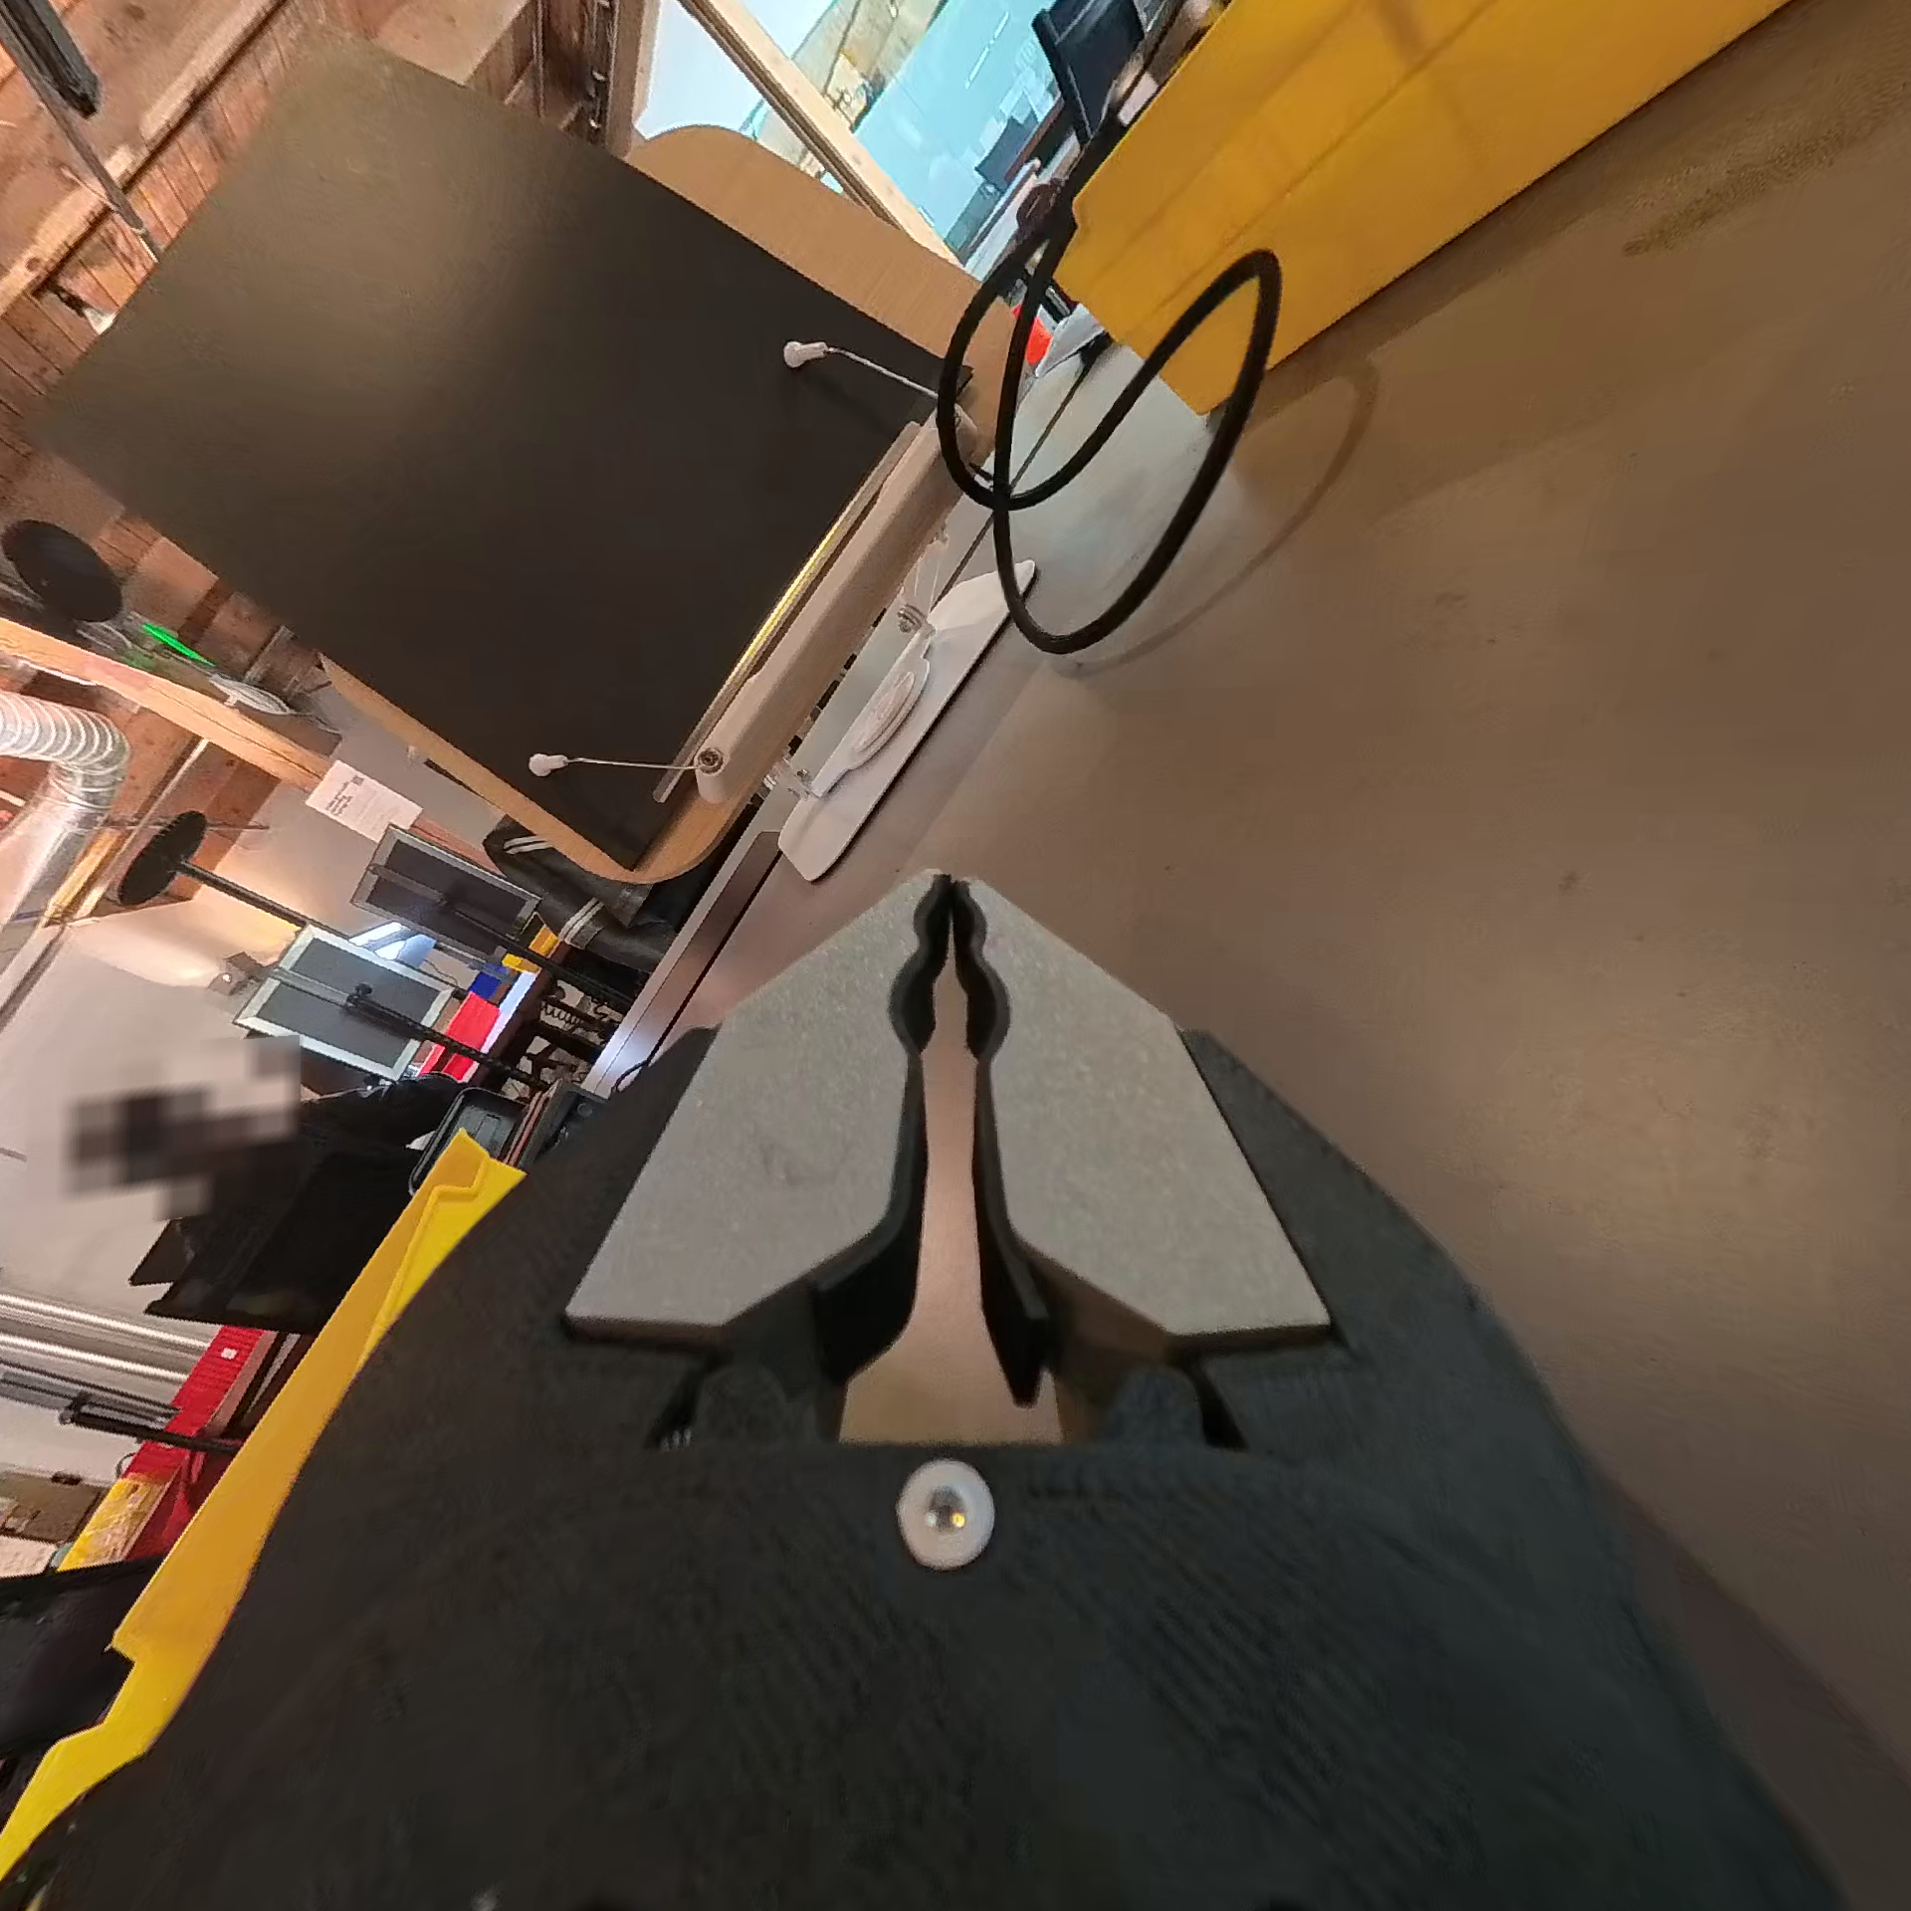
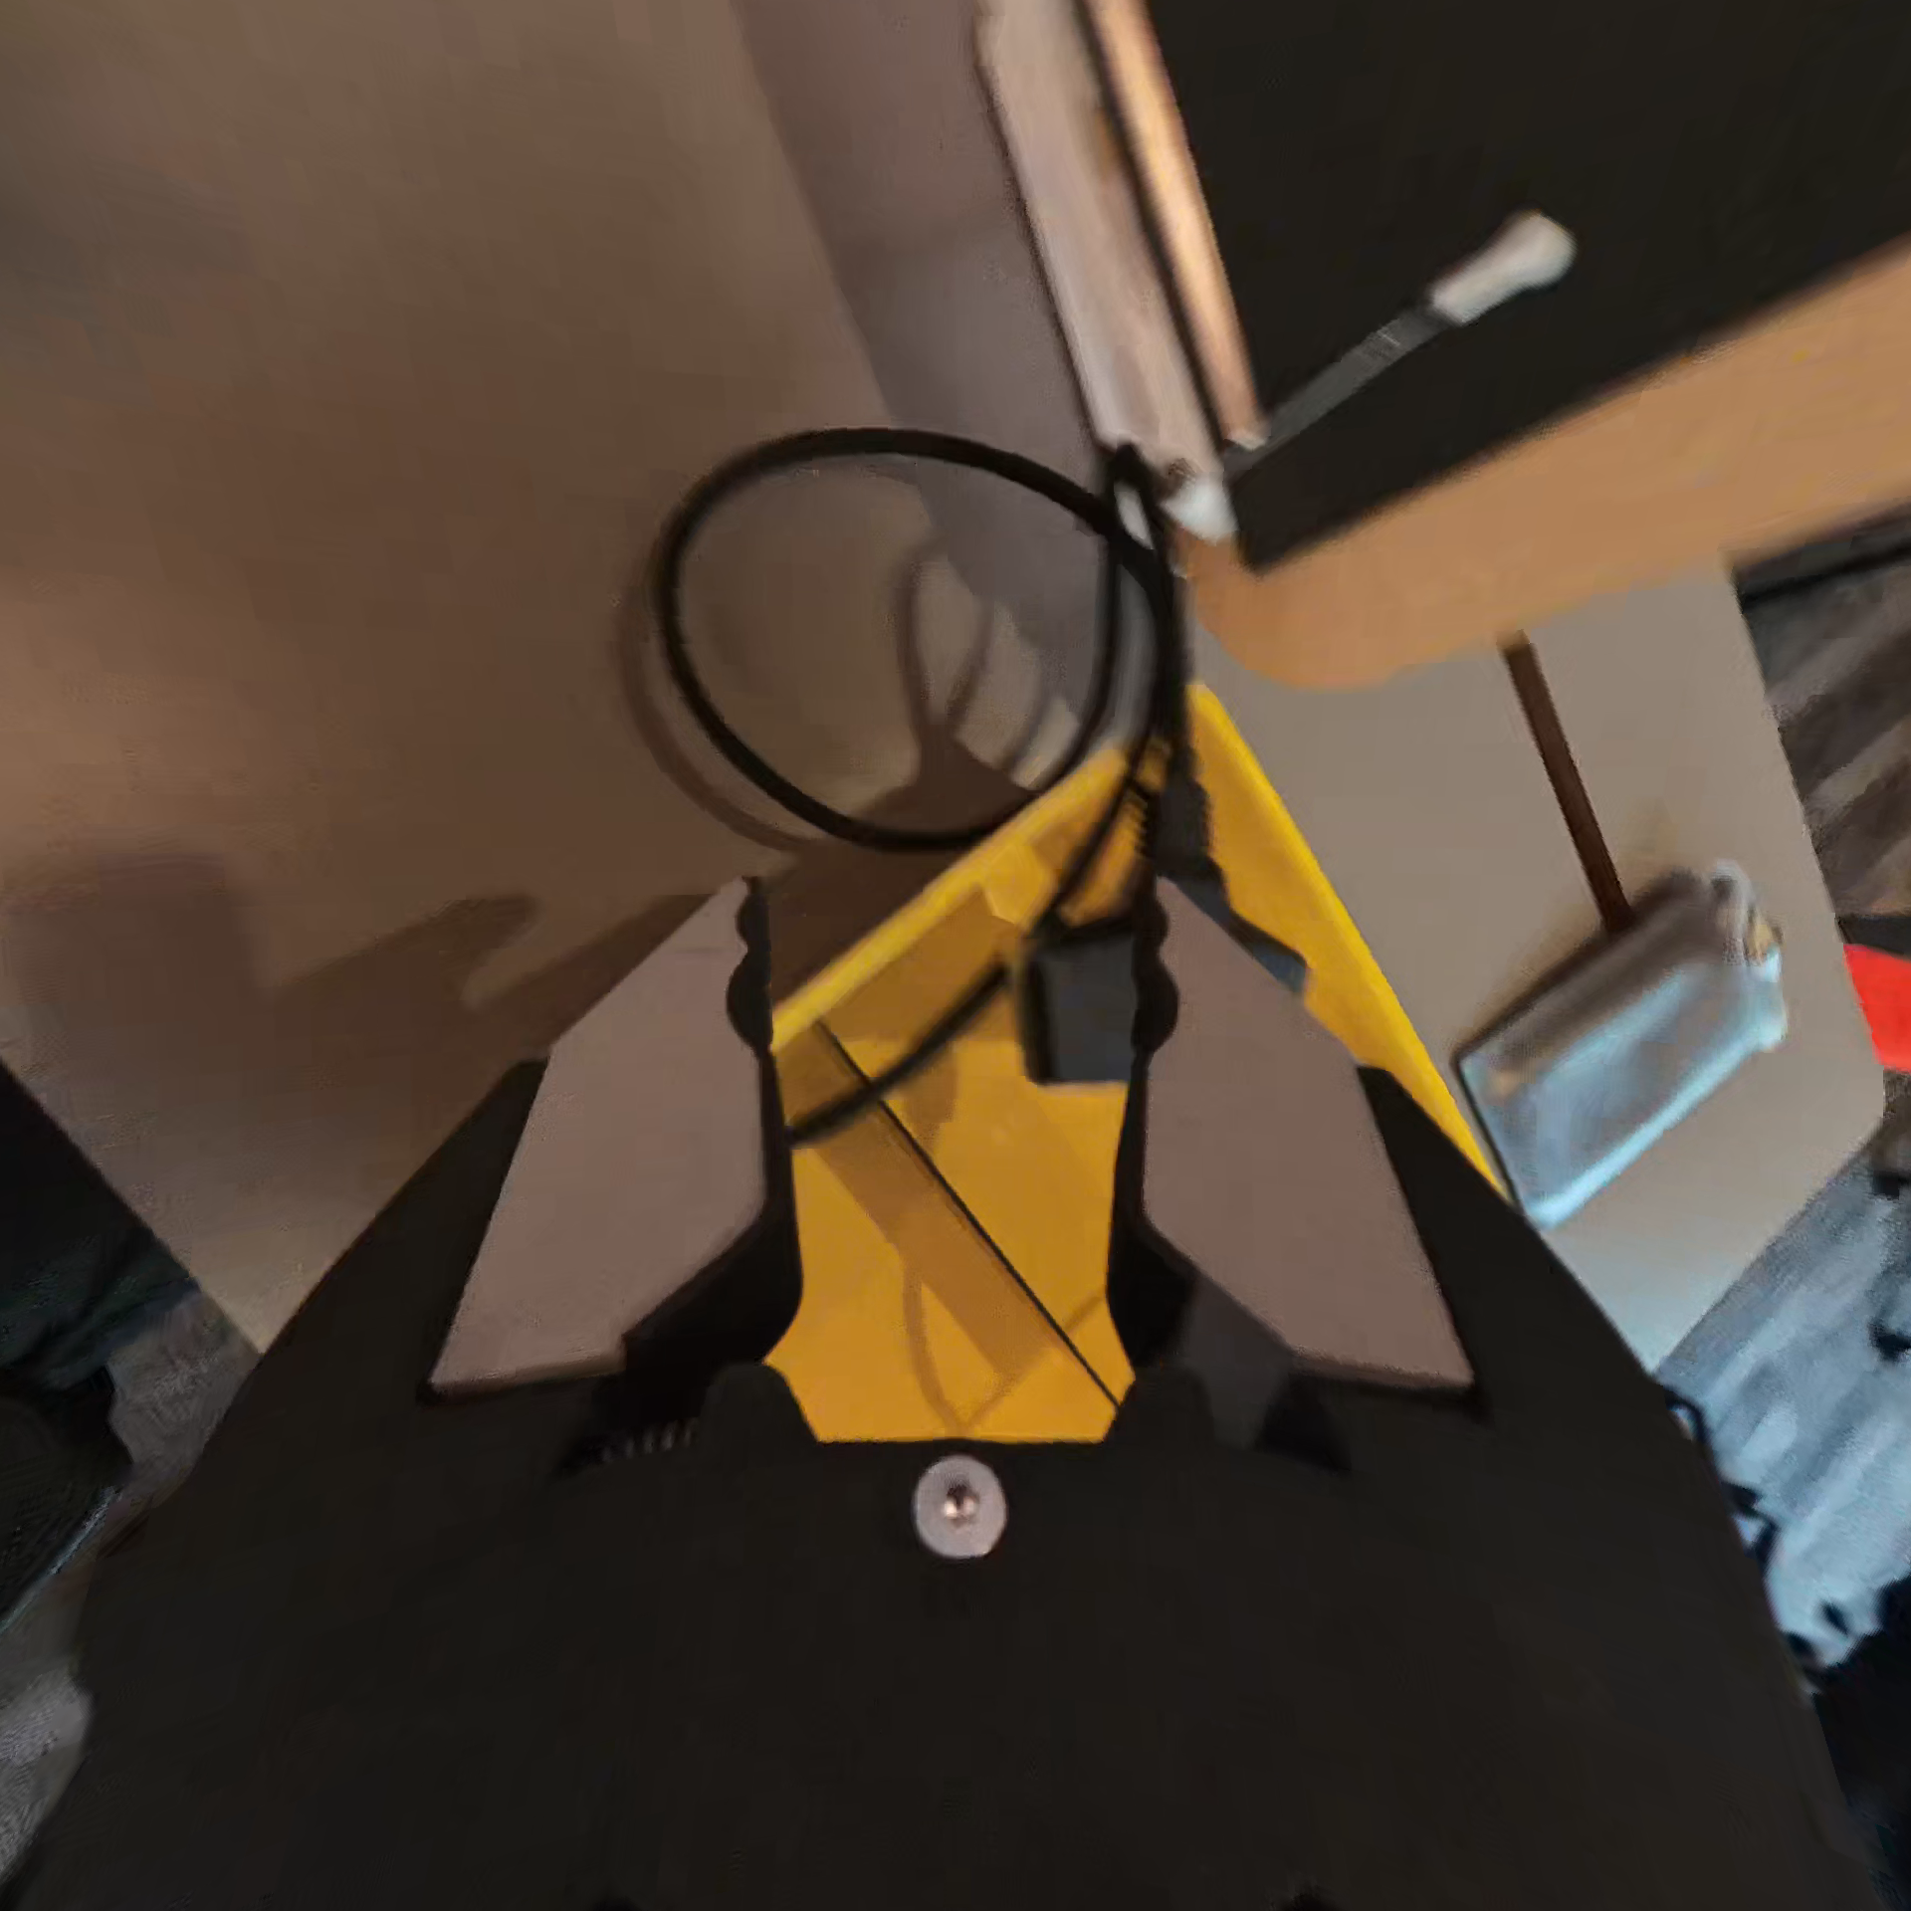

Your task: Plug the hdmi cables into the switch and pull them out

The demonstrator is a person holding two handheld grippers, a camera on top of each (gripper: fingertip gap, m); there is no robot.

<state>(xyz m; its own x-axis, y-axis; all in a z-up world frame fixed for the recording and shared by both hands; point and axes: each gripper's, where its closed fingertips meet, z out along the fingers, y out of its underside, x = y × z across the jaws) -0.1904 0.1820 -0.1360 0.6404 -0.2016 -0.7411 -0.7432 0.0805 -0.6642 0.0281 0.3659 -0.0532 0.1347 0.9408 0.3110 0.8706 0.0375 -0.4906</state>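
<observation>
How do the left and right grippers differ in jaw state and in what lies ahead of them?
The left gripper has its fingertips closed together, holding nothing, over bare tan table; the right gripper stands open, empty, with a black connector and yellow tray between its fingers. Both face the looped black cable.
</observation>
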